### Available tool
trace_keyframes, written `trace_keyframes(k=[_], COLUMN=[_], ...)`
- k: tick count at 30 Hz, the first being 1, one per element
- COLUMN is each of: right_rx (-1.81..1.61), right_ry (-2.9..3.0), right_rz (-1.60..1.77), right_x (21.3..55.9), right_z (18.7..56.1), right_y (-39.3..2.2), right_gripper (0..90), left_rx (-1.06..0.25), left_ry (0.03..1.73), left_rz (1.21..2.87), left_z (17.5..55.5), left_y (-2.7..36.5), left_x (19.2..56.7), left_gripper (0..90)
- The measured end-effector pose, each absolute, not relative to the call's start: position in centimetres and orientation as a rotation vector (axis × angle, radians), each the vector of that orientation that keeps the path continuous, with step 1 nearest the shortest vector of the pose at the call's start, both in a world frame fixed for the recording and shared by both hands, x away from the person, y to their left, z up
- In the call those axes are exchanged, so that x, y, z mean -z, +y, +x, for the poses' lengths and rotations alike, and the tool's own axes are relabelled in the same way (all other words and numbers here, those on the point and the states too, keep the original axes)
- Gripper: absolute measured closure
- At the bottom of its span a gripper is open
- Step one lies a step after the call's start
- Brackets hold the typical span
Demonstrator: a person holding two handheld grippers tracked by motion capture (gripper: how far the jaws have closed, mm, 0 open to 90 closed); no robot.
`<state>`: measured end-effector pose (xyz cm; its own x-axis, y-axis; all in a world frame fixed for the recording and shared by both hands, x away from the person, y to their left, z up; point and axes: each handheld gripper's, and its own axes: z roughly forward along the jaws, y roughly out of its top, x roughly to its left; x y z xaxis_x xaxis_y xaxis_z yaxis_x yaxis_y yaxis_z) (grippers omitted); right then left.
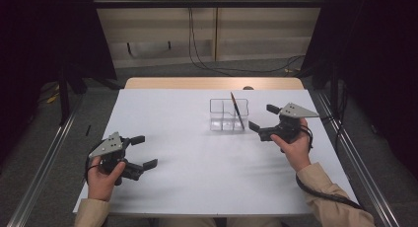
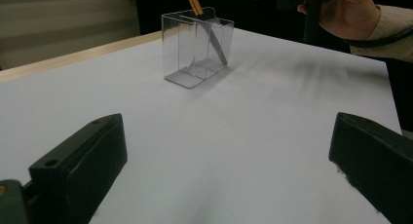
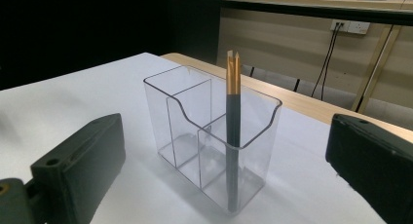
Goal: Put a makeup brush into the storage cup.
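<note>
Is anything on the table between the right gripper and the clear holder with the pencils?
Nothing visible. The right gripper, fingers open, faces the clear holder across bare white tabletop; the pencils stand inside it.

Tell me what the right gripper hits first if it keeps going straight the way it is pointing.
Probably the clear organizer. The right gripper, jaws open, points at it across bare table, with the pencil standing in the compartment nearest it. The near wall would likely be met first, though depth is hard to judge.
</note>
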<state>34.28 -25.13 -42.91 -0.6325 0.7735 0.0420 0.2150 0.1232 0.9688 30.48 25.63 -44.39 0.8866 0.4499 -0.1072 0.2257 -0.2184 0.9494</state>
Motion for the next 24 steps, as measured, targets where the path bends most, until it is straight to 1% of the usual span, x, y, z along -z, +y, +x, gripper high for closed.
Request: trace_keyframes(k=[24], right_rx=[-1.518], right_ry=[1.943], right_rz=[0.944], right_x=[43.1], right_z=[32.5], right_y=[-26.9], right_gripper=[0.4], left_rx=[-0.225], left_ry=[0.504], left_rz=[1.809], left_z=[30.5], left_y=[25.5], left_x=[44.3], left_gripper=[0.4])
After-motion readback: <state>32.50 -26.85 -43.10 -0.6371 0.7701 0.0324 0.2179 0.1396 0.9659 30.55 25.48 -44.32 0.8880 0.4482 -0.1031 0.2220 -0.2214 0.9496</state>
